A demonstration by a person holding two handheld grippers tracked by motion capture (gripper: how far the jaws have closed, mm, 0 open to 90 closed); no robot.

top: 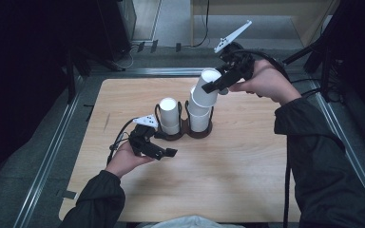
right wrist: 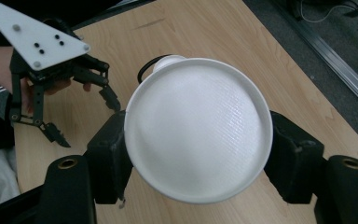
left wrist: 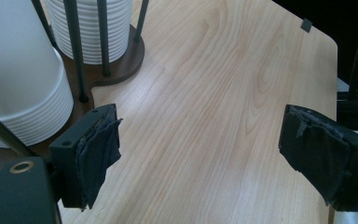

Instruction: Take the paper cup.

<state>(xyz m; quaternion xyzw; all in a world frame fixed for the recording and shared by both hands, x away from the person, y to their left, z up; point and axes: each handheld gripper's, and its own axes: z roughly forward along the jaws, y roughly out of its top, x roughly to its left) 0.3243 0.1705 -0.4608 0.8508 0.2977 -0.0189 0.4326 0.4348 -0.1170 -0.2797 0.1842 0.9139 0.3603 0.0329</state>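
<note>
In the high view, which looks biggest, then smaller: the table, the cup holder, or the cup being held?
1. Table
2. Cup holder
3. Held cup, in the right gripper; it sits higher, nearer the camera, yet looks smallest.

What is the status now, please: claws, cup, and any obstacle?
Right claw shut on white cup, tilted above right stack. Left claw open, beside cup holder. Holder rods close to cup path.

This looks like a lab or test room set up for recording, not a home. A bare light-wood tabletop with rounded corners sits inside metal rails running along its left, right and far edges, on a grey floor. Beyond the far edge, loose cables trail past dark equipment stands and a wooden cabinet.
</note>
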